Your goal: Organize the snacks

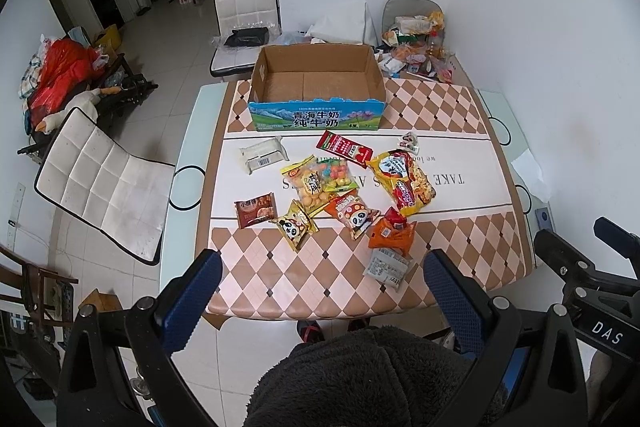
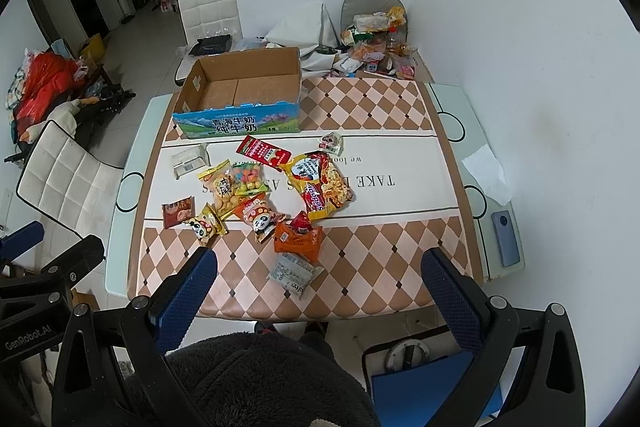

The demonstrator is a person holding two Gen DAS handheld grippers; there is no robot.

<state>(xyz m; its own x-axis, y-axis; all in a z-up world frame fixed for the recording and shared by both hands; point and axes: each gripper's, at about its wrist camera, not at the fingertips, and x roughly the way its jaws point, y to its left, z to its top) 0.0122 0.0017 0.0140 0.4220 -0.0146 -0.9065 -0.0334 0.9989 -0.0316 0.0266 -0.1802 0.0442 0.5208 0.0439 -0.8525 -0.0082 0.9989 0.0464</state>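
Sitting scattered across the middle of the counter [image 1: 460, 99], the snacks [image 1: 340, 195] are all out in the open, in a loose cluster on the white band of the patterned cloth. There's the big yellow noodle pack [image 1: 402, 183] on the right of the bunch, a red sachet [image 1: 343, 149] just behind it, and a clear bag of coloured balls [image 1: 333, 174] touching the yellow biscuit bag [image 1: 305, 185]. Nearer in, two panda packs: the gold one [image 1: 294, 225] and the orange one [image 1: 354, 213], with a brown cookie wrapper [image 1: 256, 209] off to the left. An orange pouch [image 1: 391, 235] lies partly over a silvery packet [image 1: 387, 267] at the near edge of the group. A white tissue-like pack [image 1: 264, 155] sits apart, towards the box.

And the cardboard box [image 1: 316, 85], open-topped, blue printed front, stands at the far side of the counter, nothing visible inside but its bare floor.

The left hand-held gripper [image 1: 322, 287] hangs over the near edge, jaws spread wide, gripping nothing. The right hand-held gripper [image 2: 320, 283] is the same story: wide apart, released, above the near edge with the silvery packet between its fingers in view. A phone [image 2: 506, 237] lies on the counter's right rim, and white chairs [image 1: 108, 183] stand to the left.
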